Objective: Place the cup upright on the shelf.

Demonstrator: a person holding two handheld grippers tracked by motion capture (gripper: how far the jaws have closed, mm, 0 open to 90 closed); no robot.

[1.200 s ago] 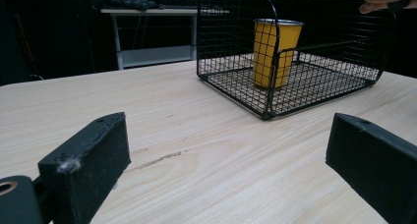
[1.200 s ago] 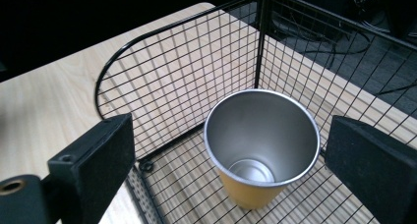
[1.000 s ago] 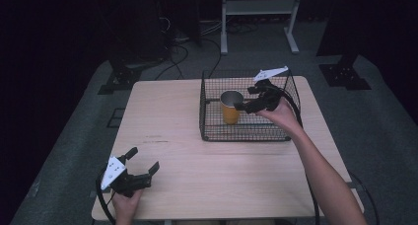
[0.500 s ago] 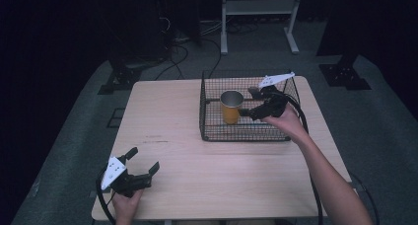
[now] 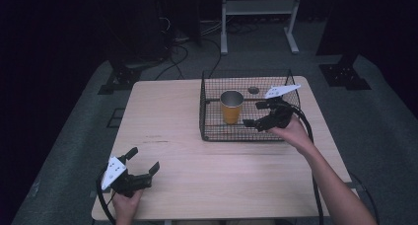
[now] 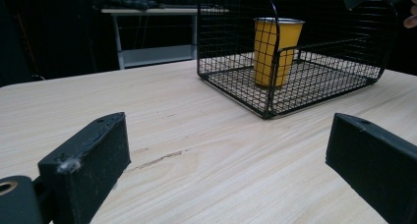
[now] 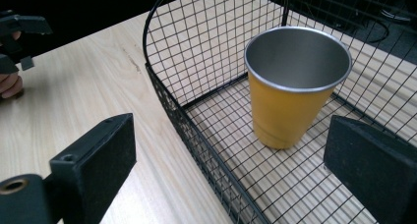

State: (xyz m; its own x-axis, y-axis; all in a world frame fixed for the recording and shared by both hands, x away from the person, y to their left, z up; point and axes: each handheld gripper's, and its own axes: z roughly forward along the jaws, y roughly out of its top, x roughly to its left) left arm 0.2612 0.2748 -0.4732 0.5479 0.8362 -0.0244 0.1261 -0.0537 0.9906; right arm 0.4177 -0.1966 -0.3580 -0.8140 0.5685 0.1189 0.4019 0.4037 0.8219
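The pale wooden desk (image 5: 197,146) takes up most of the high view, its near edge cut off at the bottom of that view, with dark floor and a white frame stand (image 5: 259,18) beyond it that is hard to make out in the gloom. On the far right part of the desk sits a black wire basket (image 5: 212,111), open at the top; in the left gripper view its far upper corner runs out of frame. Inside the basket, toward its left end, a yellow cup (image 5: 231,106) with a metal rim and silvery inside stands upright on the mesh floor; seen through the wire in the left gripper view, it is partly crossed by the bars. The right tongs (image 5: 257,114) are held over the basket's right part, just beside the cup but apart from it, with the jaws spread wide and nothing between them; in the right gripper view the cup stands clear between the two black jaws, touched by neither. The left tongs (image 5: 144,162) rest low near the desk's front left corner, well apart from the basket, jaws likewise wide open and holding nothing. A small dark round spot (image 5: 253,90) lies behind the cup; what it is cannot be told
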